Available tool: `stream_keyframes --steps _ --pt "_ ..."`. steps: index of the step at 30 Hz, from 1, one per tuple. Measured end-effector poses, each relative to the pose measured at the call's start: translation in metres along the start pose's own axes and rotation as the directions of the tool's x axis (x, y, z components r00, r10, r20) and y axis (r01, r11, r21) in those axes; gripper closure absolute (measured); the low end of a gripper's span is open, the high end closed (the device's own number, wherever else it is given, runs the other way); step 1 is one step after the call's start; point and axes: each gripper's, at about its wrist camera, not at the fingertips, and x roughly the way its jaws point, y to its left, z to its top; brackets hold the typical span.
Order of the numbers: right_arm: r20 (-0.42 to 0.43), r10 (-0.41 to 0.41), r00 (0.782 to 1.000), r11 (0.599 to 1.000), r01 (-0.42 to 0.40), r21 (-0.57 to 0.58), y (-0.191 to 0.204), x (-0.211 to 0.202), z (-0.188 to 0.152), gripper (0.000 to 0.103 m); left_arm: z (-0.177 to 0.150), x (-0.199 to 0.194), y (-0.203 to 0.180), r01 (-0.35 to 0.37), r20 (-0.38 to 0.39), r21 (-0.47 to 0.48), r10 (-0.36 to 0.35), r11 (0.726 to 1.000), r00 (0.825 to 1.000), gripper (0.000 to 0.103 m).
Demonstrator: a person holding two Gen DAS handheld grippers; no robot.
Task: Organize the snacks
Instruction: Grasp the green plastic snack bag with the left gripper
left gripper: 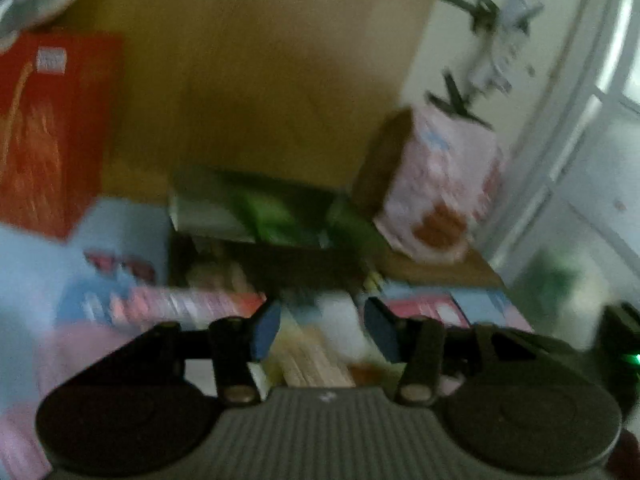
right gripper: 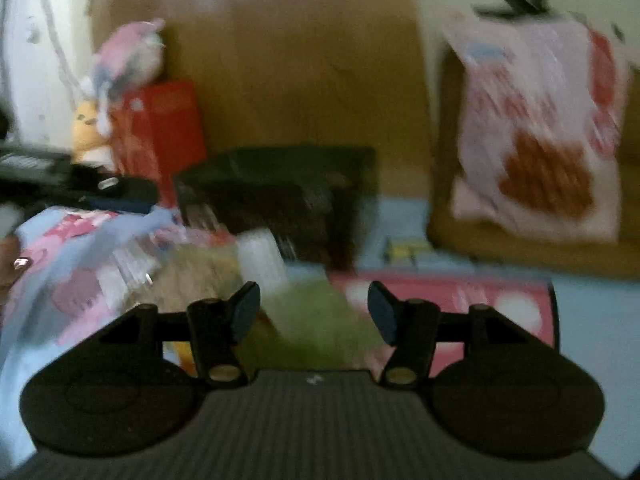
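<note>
Both views are smearing with motion blur, so only coarse shapes are readable. The sorting looks, by my judgement, only partly done: a dark box [right gripper: 280, 196] is sitting at the far middle against the brown headboard-like panel [right gripper: 304, 60], and in the left wrist view something green [left gripper: 276, 216] is lying in its open top, so at least one snack seems already put away. Much is left: a loose heap of packets [right gripper: 188, 268] is lying on the light blue bedding [right gripper: 592, 320] near left of the box, a flat pink package [right gripper: 460, 304] is lying near right, and a large pink-and-white snack bag [right gripper: 536, 128] is leaning upright at the far right, its long axis roughly vertical and its printed face turned toward the camera. A red carton [right gripper: 160, 136] is standing upright at the far left, with plush toys [right gripper: 128, 56] on and beside it. The left gripper [left gripper: 320, 332] is hovering with its jaws spread wide and nothing between them; a pale striped packet [left gripper: 316, 360] is lying just below, its long axis running near to far, slightly slanted. The right gripper [right gripper: 314, 312] is also wide open and empty, poised over a greenish packet [right gripper: 320, 320] whose outline is too blurred to tell its direction.
</note>
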Motion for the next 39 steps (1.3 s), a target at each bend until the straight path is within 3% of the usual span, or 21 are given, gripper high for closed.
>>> stream_keyframes --steps 2,4,5,8,11,14,22,25,27,28,34,37,39 --pt "-0.049 0.004 0.999 0.993 0.001 0.118 -0.010 0.002 -0.011 0.044 -0.017 0.007 -0.015 0.025 -0.030 0.030 -0.024 0.999 0.999 0.063" --pt "-0.078 0.060 0.995 0.966 -0.038 0.254 -0.016 0.003 -0.016 0.058 -0.030 0.017 -0.027 0.030 -0.064 0.045 -0.027 0.999 0.998 0.078" --pt "-0.075 0.115 0.991 0.949 -0.087 0.303 -0.017 0.002 -0.021 0.070 -0.035 0.022 -0.030 0.046 -0.087 0.037 -0.042 0.998 0.995 0.081" --pt "-0.100 0.185 0.978 0.936 -0.145 0.322 -0.001 -0.002 -0.036 0.088 -0.054 0.028 -0.032 0.069 -0.147 0.005 -0.068 0.998 0.987 0.086" --pt "-0.099 0.250 0.963 0.921 -0.204 0.333 0.018 -0.013 -0.046 0.088 -0.074 0.021 -0.030 0.063 -0.170 -0.020 -0.065 0.998 0.983 0.086" --pt "-0.101 0.263 0.960 0.936 -0.228 0.267 0.045 -0.023 -0.053 0.088 -0.093 -0.004 -0.025 0.060 -0.158 -0.023 -0.063 0.998 0.985 0.089" --pt "-0.147 0.392 0.908 0.916 -0.371 0.149 0.107 -0.038 -0.074 0.081 -0.138 -0.083 0.015 0.051 -0.106 -0.171 -0.070 0.984 0.992 0.085" --pt "-0.146 0.391 0.909 0.920 -0.381 0.089 0.118 -0.046 -0.070 0.057 -0.141 -0.106 0.027 0.030 -0.079 -0.223 -0.049 0.974 0.996 0.077" --pt "-0.136 0.379 0.916 0.925 -0.379 0.023 0.122 -0.055 -0.070 0.033 -0.142 -0.117 0.032 0.003 -0.065 -0.230 -0.019 0.973 0.998 0.073" --pt "-0.140 0.373 0.917 0.925 -0.379 -0.022 0.125 -0.059 -0.072 0.030 -0.143 -0.122 0.033 -0.009 -0.065 -0.226 -0.006 0.974 0.998 0.071" --pt "-0.191 0.293 0.937 0.900 -0.337 -0.275 0.148 -0.060 -0.089 0.027 -0.156 -0.129 0.029 0.012 -0.132 -0.227 -0.043 0.974 0.990 0.053" --pt "-0.213 0.284 0.935 0.860 -0.346 -0.374 0.165 -0.053 -0.093 0.027 -0.161 -0.130 0.024 0.026 -0.135 -0.226 -0.058 0.974 0.989 0.056" --pt "-0.211 0.287 0.935 0.840 -0.351 -0.413 0.177 -0.050 -0.094 0.034 -0.167 -0.130 0.024 0.044 -0.122 -0.226 -0.073 0.973 0.990 0.064"
